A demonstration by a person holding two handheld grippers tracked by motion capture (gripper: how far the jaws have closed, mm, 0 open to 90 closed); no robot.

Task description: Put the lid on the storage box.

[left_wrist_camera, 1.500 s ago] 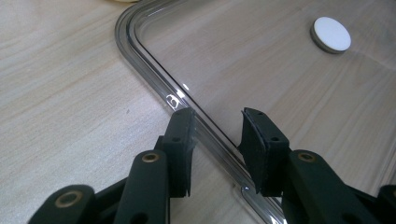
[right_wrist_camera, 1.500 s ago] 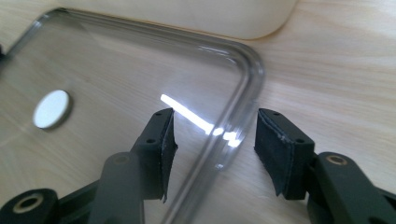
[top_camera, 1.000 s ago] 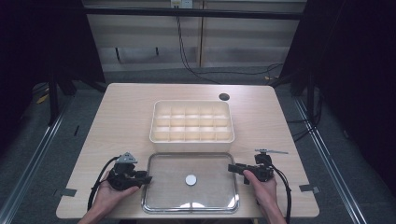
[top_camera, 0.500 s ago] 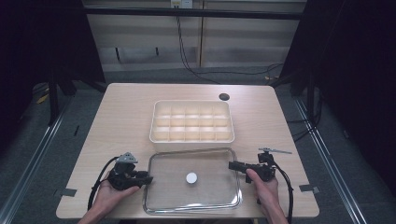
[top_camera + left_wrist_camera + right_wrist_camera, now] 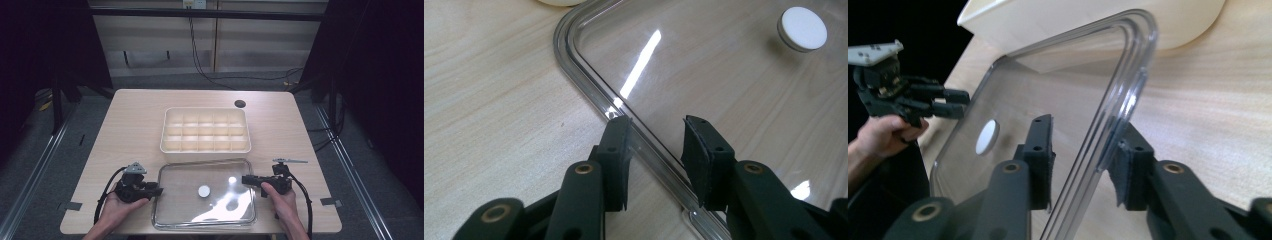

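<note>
Jaws first: my left claw [image 5: 655, 145] stands spread, one black pad on the bare wood outside the lid's rim and the other over the clear plastic inside it, so the rim runs up between them with a gap on each side; nothing is pinched there that I can see. My right claw [image 5: 1083, 160] is spread too, and the lid [image 5: 1048, 115] rises on edge between its pads, the rounded rim just against the right-hand pad; whether that pad truly presses it I cannot tell, and the other pad stands clear. From above, my left hand [image 5: 116, 206] holds its claw at the lid's left edge and my right hand [image 5: 281, 200] holds the other at the lid's right edge, the two facing each other across it. Past my left jaws a white round knob [image 5: 802, 29] sits on the clear sheet, near its middle. Beyond the lid, just beside its far edge, lies a cream tray [image 5: 205, 131] split into many small compartments. Farther off still, near the table's [image 5: 135, 120] far right corner, is a small dark round hole [image 5: 240, 103]. Across from my right claw, the left one shows with its grey plate on top, held in a hand.
</note>
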